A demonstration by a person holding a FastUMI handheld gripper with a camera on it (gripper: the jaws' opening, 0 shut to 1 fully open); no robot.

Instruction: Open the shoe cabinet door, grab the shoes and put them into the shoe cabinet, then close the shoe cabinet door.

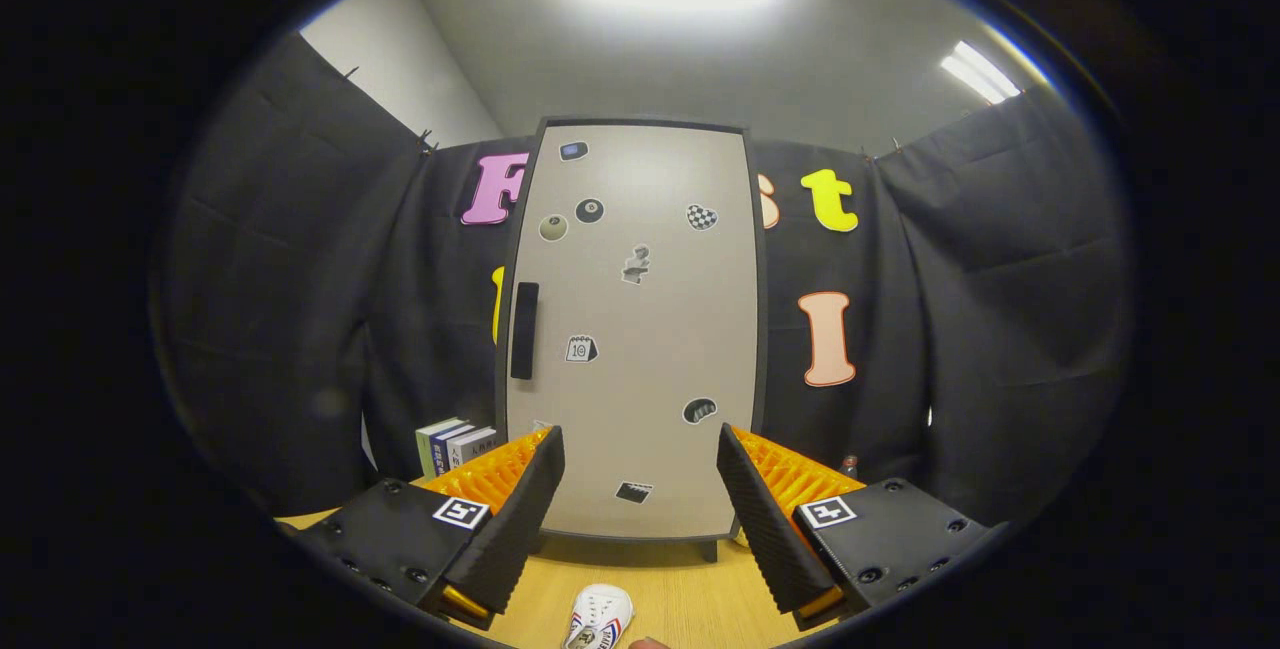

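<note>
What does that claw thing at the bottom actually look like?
The claw has two wedge-shaped fingers with ribbed black inner pads and bright orange ridged backs. Each sits on a flat black block with screws, carrying a small square black-and-white marker. No cables are visible.

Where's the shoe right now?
In the gripper view, the white shoe lies on the wooden table, between the open gripper jaws, before the closed shoe cabinet.

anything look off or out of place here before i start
Nothing stands out. The shoe cabinet stands upright on the wooden table with its door shut and its black handle intact. A white shoe lies on the table between the fingers of the open claw. Some books stand beside the cabinet.
</note>
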